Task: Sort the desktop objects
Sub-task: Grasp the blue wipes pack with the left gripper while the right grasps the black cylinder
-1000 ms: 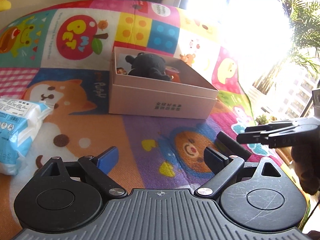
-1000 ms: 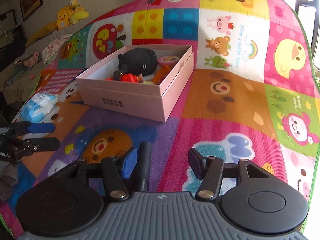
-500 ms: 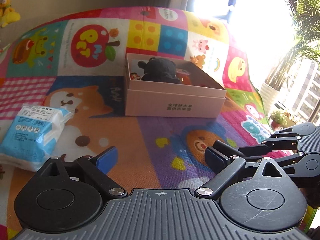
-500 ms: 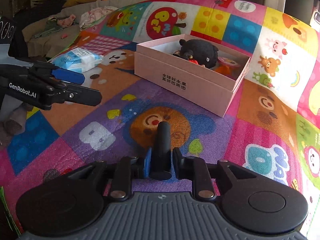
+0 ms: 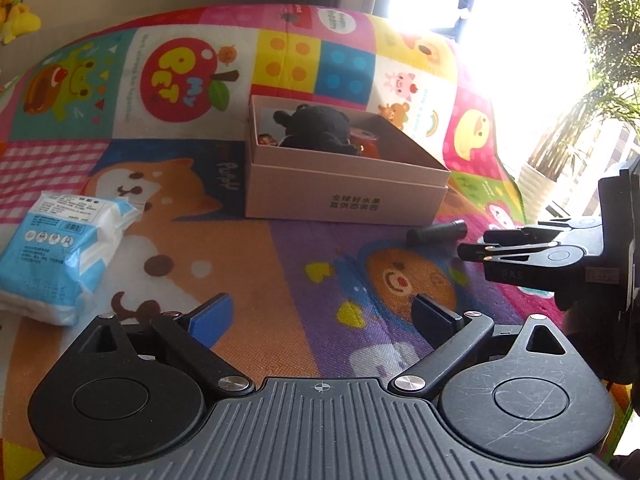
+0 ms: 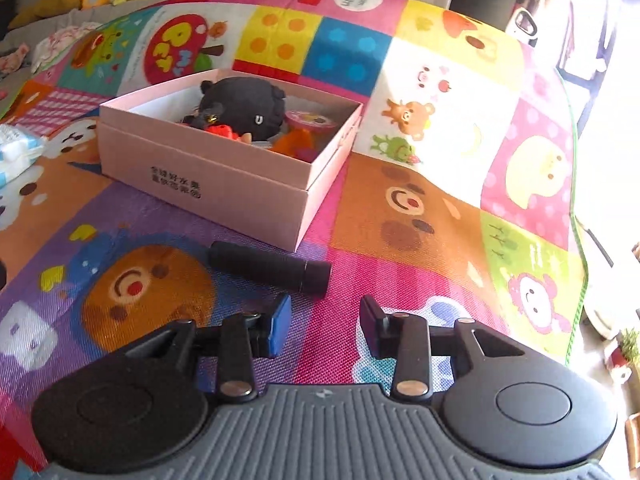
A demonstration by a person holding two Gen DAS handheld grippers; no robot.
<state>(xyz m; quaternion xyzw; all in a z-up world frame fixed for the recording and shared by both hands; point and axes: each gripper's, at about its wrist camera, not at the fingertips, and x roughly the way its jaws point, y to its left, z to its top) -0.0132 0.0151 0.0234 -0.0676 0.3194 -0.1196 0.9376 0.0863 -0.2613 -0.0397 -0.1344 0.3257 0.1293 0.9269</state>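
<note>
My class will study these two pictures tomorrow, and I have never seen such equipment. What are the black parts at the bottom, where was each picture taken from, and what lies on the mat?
A person holds a two-finger gripper in each hand, and each gripper carries a camera that looks forward along its fingers. One picture comes from the left gripper, the other from the right gripper. Both are open and hold nothing. On the colourful play mat stands an open pink box with a black plush toy and small items inside. A black cylinder lies on the mat just ahead of the right gripper. A blue-and-white packet lies further left.
</note>
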